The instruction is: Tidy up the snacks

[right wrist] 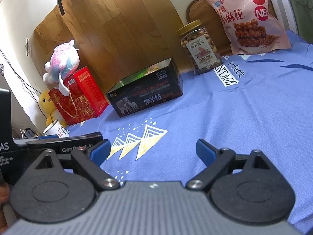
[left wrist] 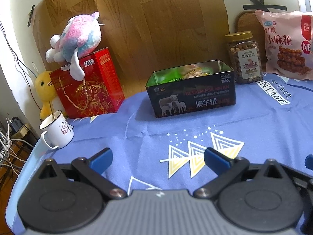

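Blue printed tablecloth (left wrist: 254, 121) under a wood-panel backdrop. Black tin (left wrist: 192, 92) open at centre, already holding wrapped snacks. Nut jar (left wrist: 243, 58) and pink snack bag (left wrist: 287, 45) upright behind it, outside, likely left to sort. Left gripper (left wrist: 157, 158) and right gripper (right wrist: 152, 150) low over bare cloth, jaws wide, empty.

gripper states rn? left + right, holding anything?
left gripper: open, holding nothing, over the blue tablecloth.
right gripper: open, holding nothing.
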`<state>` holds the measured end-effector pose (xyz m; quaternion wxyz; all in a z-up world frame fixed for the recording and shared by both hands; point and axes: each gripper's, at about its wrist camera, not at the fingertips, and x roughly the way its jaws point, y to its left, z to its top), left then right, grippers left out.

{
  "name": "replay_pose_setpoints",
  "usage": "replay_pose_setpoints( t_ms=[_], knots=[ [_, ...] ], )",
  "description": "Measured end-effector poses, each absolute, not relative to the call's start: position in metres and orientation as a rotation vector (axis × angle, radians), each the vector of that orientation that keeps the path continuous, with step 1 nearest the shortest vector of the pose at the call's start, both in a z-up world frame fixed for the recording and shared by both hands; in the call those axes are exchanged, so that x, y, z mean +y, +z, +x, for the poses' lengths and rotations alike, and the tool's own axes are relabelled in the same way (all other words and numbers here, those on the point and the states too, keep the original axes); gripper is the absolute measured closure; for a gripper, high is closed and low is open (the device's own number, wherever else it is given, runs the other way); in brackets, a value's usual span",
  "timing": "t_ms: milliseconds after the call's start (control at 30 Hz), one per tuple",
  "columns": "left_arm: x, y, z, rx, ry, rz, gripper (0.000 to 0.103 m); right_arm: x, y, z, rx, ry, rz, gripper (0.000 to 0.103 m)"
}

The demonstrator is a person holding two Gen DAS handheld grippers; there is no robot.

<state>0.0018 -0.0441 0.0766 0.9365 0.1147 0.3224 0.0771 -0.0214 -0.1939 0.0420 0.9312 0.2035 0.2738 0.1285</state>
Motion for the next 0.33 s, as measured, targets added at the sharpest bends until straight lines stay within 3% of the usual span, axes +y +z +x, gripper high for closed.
replay_pose_setpoints(
  t_ms=[333],
  knots=[
    [-0.0403, 0.0809, 0.0001, 0.639, 0.031, 0.14, 0.0, -0.1945, 0.0392, -0.0203, 0.566, 0.238, 0.403, 0.007]
  ],
)
